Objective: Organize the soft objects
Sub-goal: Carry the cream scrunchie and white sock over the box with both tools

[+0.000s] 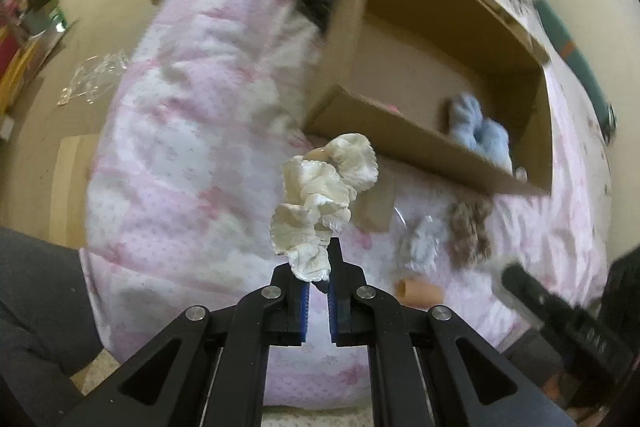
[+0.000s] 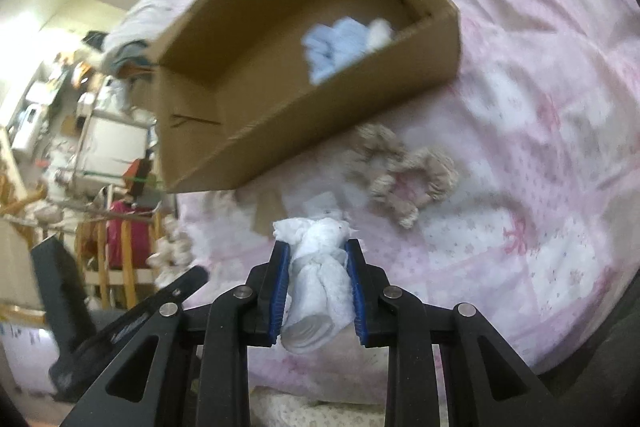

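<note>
The left gripper [image 1: 318, 267] is clamped on a cream scrunchie [image 1: 320, 203] above the pink bedspread [image 1: 180, 147]. The right gripper [image 2: 318, 267] grips a white rolled cloth [image 2: 316, 275]. The cardboard box [image 2: 280, 131] beyond holds a light-blue soft item [image 2: 336, 47]; a beige scrunchie [image 2: 404, 171] lies beside it.

Our two handheld grippers, pretty much twins

We see black angular linkage arms with silver round screws, and blue ridged pads lining the fingers [image 1: 305, 301] on both.

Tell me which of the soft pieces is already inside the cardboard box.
The fluffy light-blue piece, lying in the box's corner. The cream scrunchie and the white one are each held in a tool; the brown scrunchie lies on the bedspread.
</note>
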The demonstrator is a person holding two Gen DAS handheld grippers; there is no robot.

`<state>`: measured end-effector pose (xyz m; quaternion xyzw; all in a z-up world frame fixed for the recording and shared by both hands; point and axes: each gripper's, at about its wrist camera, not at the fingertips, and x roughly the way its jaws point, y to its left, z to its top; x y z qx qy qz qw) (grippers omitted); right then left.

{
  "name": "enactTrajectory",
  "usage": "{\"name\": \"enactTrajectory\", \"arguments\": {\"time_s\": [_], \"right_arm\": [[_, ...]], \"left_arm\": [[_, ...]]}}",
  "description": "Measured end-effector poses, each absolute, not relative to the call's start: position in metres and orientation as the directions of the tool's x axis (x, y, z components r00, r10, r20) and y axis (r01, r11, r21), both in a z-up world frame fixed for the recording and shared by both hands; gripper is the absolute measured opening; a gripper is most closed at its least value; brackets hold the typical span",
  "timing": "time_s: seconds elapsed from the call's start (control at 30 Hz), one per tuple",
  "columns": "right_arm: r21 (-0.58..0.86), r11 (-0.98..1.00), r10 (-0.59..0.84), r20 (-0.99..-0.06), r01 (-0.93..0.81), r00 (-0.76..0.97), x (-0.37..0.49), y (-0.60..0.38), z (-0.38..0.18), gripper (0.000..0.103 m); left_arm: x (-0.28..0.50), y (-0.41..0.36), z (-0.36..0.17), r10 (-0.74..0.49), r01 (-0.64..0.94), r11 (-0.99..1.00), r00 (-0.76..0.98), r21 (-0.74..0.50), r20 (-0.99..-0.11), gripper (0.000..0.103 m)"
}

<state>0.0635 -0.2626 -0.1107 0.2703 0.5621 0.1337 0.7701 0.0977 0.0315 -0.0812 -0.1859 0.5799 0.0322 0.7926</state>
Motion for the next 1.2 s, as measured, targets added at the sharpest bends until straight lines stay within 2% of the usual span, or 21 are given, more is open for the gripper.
{"name": "enactTrajectory", "arguments": {"time_s": [0.13,0.33,0.57,0.8,1.2], "right_arm": [[0.561,0.827,0.516,-0.784,0.04,0.345,0.063,-0.265,-0.104,0.029],[0.598,0.8,0.547,-0.761,0.051,0.349,0.059,-0.284,-0.111,0.029],[0.646,0.761,0.584,-0.725,0.066,0.366,0.06,-0.296,-0.111,0.029],[0.654,0.756,0.602,-0.703,0.011,0.379,0.062,-0.286,-0.098,0.029],[0.608,0.785,0.591,-0.672,-0.123,0.446,0.085,-0.279,-0.052,0.029]], "left_arm": [[0.101,0.048,-0.079,-0.194,-0.295,0.904,0.364,-0.311,-0.911,0.007],[0.101,0.039,-0.079,-0.192,-0.26,0.919,0.36,-0.297,-0.913,0.006],[0.093,0.028,-0.063,-0.122,-0.212,0.952,0.403,-0.222,-0.907,0.006],[0.09,0.026,-0.046,-0.064,-0.209,0.963,0.435,-0.17,-0.898,0.006],[0.139,0.008,0.011,0.0,-0.125,0.989,0.556,-0.084,-0.831,0.006]]}}
